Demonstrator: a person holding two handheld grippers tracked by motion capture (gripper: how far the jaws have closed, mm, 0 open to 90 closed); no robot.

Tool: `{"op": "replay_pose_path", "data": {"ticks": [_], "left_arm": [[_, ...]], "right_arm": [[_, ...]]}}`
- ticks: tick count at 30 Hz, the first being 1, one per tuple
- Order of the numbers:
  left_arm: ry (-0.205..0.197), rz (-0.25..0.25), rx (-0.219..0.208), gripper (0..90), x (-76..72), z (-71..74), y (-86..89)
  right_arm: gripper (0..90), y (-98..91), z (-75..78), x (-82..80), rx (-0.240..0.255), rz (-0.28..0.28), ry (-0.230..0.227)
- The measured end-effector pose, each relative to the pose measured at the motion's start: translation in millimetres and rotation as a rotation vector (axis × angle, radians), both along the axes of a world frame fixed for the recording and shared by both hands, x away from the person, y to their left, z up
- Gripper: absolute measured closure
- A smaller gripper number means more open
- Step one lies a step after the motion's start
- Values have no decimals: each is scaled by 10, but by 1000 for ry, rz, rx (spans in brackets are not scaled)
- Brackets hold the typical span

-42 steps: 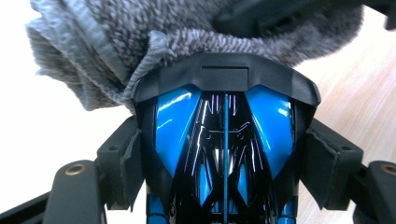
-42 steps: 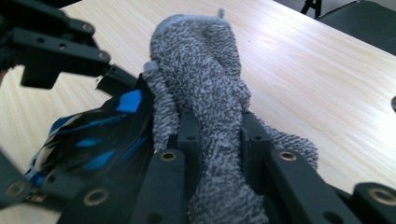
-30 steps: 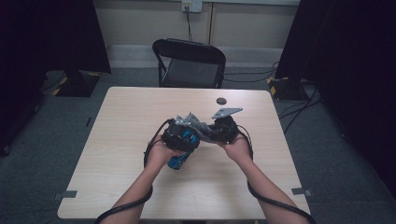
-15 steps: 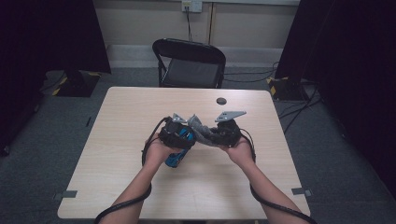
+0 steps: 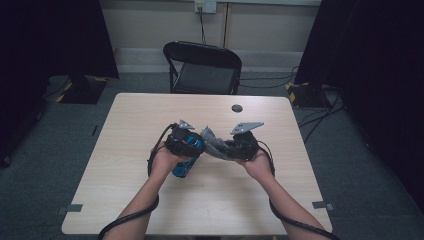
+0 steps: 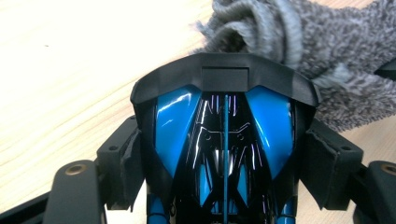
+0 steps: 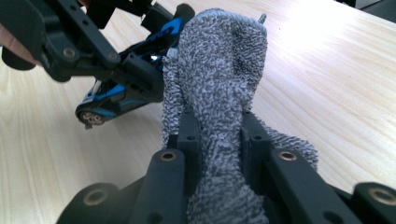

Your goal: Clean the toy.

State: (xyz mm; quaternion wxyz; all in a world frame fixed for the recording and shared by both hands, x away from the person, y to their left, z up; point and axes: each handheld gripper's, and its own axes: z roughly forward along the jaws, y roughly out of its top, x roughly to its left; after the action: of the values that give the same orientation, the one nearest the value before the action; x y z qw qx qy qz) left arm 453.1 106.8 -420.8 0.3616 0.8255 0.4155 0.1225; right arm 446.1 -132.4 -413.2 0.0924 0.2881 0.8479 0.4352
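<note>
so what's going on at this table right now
A person holds a gripper in each hand over a wooden table. The left gripper is clamped on a blue and black toy car. The right gripper is shut on a grey fuzzy cloth, whose free end rests against the car. It looks like the car is being wiped.

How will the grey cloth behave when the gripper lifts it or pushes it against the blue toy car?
The grey cloth probably stays floppy: it folds and sags above the right hand-held gripper that pinches it. Its fuzzy looped surface likely grips rather than slips. Pushed against the glossy blue toy car, it should bunch up, not slide stiffly.
</note>
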Motion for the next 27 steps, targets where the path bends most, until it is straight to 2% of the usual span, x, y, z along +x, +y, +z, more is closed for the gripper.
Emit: {"op": "replay_pose_path", "data": {"ticks": [8, 15, 20, 27], "left_arm": [[-12, 27, -13, 257, 30, 57, 92], [-15, 39, -6, 257, 52, 73, 145], [-11, 27, -15, 257, 33, 87, 132], [-16, -11, -25, 257, -26, 106, 47]], "right_arm": [[748, -61, -33, -35, -4, 15, 11], [747, -155, -54, -95, -11, 23, 10], [747, -259, -82, -81, -17, -15, 14], [748, -412, -70, 26, -17, -91, 9]]}}
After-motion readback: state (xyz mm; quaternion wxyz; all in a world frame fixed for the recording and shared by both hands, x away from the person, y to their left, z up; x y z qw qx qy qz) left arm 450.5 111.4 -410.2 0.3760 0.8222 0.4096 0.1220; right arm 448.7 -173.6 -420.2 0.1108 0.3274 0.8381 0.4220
